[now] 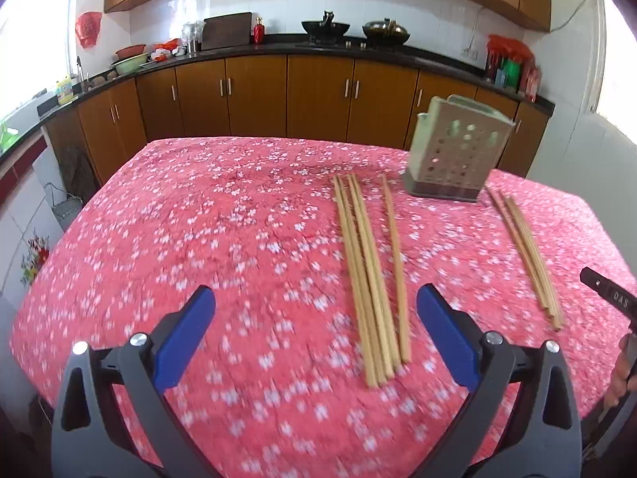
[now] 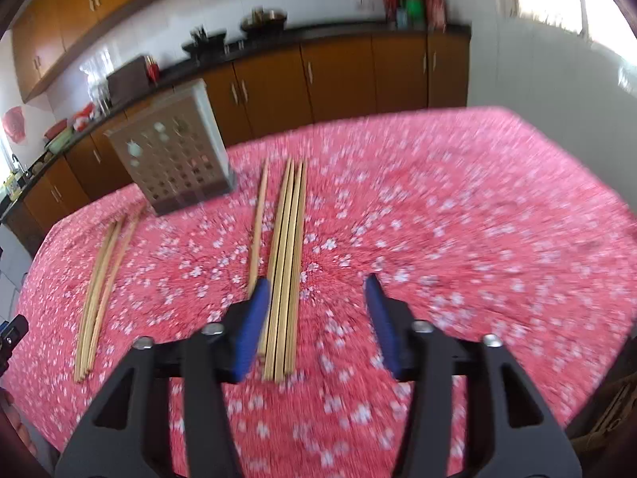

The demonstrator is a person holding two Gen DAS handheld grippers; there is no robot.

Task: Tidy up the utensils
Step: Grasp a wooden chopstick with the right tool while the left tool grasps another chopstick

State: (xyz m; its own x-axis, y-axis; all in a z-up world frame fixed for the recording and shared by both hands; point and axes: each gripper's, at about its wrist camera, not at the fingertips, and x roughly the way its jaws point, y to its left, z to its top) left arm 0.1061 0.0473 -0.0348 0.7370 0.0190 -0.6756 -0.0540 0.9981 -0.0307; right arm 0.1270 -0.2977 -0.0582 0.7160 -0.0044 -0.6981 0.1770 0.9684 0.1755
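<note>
A grey perforated utensil holder (image 1: 458, 151) (image 2: 175, 151) stands upright at the far side of the red flowered tablecloth (image 1: 199, 219). Two groups of wooden chopsticks lie flat in front of it. My left gripper (image 1: 314, 298) is open above the cloth, with the left group of chopsticks (image 1: 370, 271) just inside its right finger (image 1: 442, 326) and untouched. The right group (image 1: 529, 255) lies further right. My right gripper (image 2: 317, 281) is open over that group (image 2: 284, 263), whose bundle runs between the jaws close to the left pad (image 2: 254, 314). One chopstick (image 2: 258, 231) lies outside that pad.
Brown kitchen cabinets (image 1: 318, 95) and a black counter with pots run behind the table. The table edge drops off at the left and the near side. A black part of the other tool (image 1: 605, 292) enters at the right edge of the left wrist view.
</note>
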